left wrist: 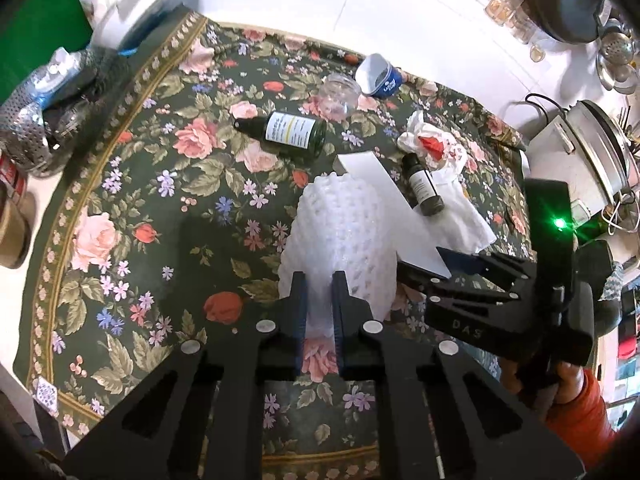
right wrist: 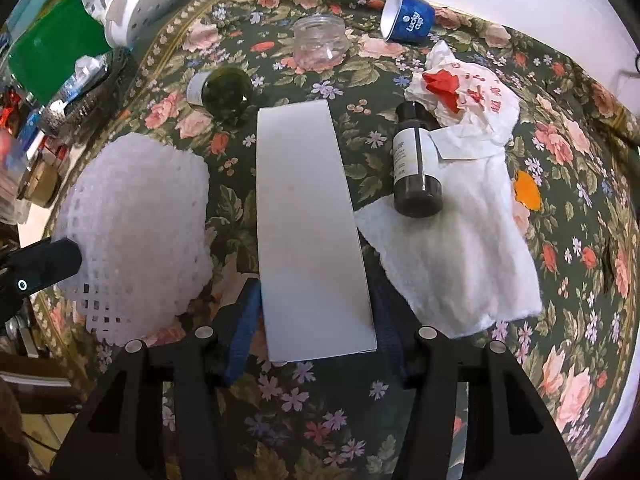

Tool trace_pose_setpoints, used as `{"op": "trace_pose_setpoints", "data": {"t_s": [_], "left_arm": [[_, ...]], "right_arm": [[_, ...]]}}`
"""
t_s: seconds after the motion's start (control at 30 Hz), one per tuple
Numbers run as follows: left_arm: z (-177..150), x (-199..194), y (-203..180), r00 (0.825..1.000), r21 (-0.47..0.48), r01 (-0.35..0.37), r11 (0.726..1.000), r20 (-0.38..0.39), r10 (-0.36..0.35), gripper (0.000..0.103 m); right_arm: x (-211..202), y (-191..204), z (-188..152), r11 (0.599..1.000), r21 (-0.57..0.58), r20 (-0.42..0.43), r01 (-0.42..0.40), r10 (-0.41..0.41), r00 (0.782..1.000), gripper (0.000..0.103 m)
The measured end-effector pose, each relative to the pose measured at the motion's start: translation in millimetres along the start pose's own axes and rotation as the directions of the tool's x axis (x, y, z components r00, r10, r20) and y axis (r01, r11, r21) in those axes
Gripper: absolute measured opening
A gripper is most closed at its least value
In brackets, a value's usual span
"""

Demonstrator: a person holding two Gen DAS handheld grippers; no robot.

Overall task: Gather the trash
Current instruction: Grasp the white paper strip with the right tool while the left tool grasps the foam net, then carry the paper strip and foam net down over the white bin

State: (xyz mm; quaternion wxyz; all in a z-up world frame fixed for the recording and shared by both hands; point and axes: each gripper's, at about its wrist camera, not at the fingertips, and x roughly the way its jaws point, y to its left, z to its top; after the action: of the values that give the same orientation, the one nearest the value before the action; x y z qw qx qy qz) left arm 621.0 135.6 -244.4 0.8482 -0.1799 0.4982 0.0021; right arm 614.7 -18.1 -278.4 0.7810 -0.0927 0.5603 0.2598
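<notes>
My left gripper [left wrist: 320, 312] is shut on a white foam net sleeve [left wrist: 340, 236], which also shows in the right wrist view [right wrist: 136, 232]. My right gripper [right wrist: 316, 320] is shut on a long white box [right wrist: 308, 232], held above the floral tablecloth [right wrist: 560, 160]; the box also shows in the left wrist view [left wrist: 384, 204]. On the cloth lie a green bottle [left wrist: 288, 132], a small dark bottle [right wrist: 416, 160], a clear jar [right wrist: 320, 40], a blue cup [right wrist: 408, 16], crumpled wrapper paper [right wrist: 468, 88] and a white tissue [right wrist: 460, 260].
A white perforated container [right wrist: 148, 0] and a green board [right wrist: 52, 56] stand at the table's far left. Metal strainers [left wrist: 32, 128] sit at the left edge. Pots, glasses and an appliance [left wrist: 588, 160] crowd the counter at the right.
</notes>
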Motion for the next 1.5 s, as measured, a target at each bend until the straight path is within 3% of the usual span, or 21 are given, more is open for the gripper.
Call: {"op": "trace_pose_setpoints", "data": {"t_s": [0.33,0.67,0.83,1.17,1.5], "left_arm": [[-14.9,-47.1,-31.3,0.988,-0.022,-0.081,0.996,0.131,0.083,0.010],[-46.4,-118.0,-77.9,0.941,-0.032,-0.143,0.989,0.305,0.146,0.010],[-63.3,-150.6,-89.0,0.927,0.010,-0.157,0.988,0.345,0.144,0.010],[-117.0,-190.7,-66.4,0.943,0.111,-0.089,0.990,0.329,0.048,0.010],[-199.3,-206.4,-15.2,0.973,0.200,-0.083,0.976,0.229,0.036,0.010]], "right_arm": [[-67.4,0.1,-16.9,1.000,-0.002,0.152,-0.026,0.026,0.988,0.048],[-154.9,-6.1,-46.9,0.998,-0.032,0.306,-0.049,0.057,0.950,0.048],[-191.4,2.8,-67.0,0.998,-0.034,0.374,-0.056,0.064,0.925,0.048],[-232.8,50.3,-128.5,0.999,0.051,0.446,-0.015,-0.009,0.895,0.048],[-222.7,122.8,-200.6,0.984,0.174,0.397,-0.028,-0.044,0.917,0.048]]}}
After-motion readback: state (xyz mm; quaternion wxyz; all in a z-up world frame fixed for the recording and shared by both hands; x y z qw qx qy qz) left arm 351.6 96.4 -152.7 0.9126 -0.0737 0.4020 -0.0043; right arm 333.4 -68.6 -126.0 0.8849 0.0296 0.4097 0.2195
